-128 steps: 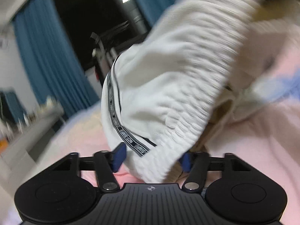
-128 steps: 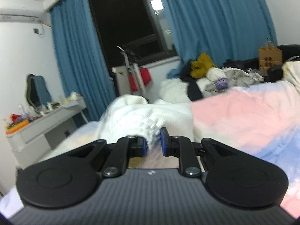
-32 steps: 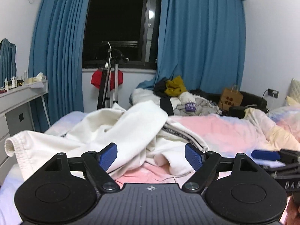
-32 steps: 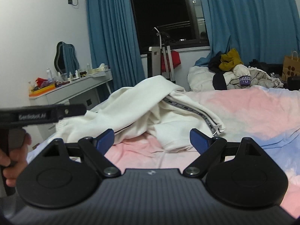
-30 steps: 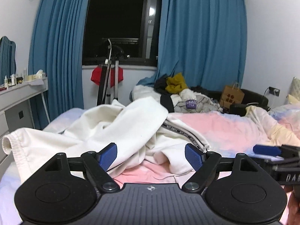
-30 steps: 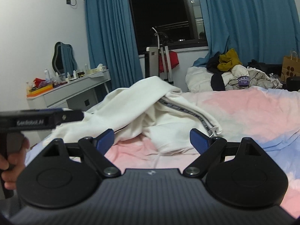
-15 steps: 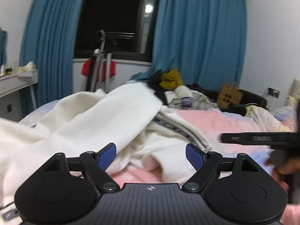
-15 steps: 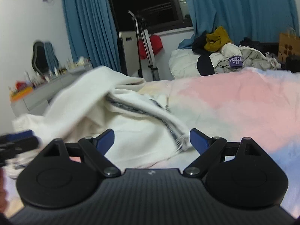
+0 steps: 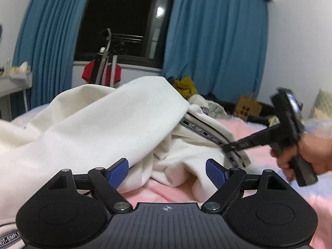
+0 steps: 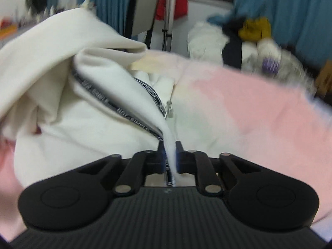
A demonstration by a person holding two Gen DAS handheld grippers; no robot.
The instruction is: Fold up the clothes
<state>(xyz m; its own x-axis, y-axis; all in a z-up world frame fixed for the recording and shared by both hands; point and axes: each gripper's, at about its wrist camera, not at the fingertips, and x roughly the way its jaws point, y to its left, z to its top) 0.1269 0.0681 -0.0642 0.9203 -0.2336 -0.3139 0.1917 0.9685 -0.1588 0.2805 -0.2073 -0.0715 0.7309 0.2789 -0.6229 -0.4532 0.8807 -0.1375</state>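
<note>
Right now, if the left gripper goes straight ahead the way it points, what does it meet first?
Most likely the crumpled white garment heaped on the pink bedsheet, directly beyond the open left gripper; depth is uncertain.

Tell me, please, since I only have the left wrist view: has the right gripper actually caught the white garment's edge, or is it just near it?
Observer: Caught. In the right wrist view the right gripper is shut on a thin fold of the white garment.
Operator: Which part of the garment is that?
Observer: The edge by the black lettered tape, which runs right down to the pinch.
Operator: Is anything metal near the pinch?
Observer: A small silver zipper pull hangs just beyond it, over the pink bedding.
</note>
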